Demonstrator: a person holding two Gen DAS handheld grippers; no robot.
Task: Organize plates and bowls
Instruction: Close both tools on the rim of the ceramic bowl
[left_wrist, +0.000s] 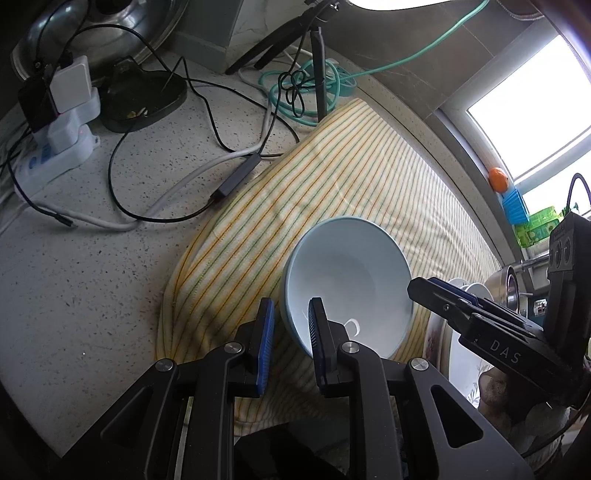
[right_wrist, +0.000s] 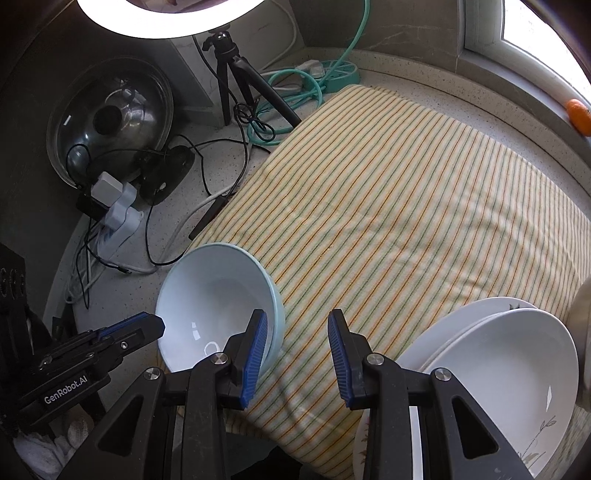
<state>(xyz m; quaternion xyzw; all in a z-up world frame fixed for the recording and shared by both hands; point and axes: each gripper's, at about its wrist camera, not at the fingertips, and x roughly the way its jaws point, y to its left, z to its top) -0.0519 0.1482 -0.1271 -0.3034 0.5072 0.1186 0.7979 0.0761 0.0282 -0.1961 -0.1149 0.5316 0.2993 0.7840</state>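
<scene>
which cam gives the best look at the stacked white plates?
Right wrist view. The stacked white plates fill its lower right corner, with rims, layering and a leaf print clear beside the right gripper. In the left wrist view only slivers show at the right edge, mostly hidden behind that gripper.

Bowl sitting tilted at cloth's left edge, left gripper straddling its rim. Plates stacking at cloth's near right corner. Right gripper hovering over cloth between bowl and plates. Cables, tripod, lid lying behind, left of cloth.
</scene>
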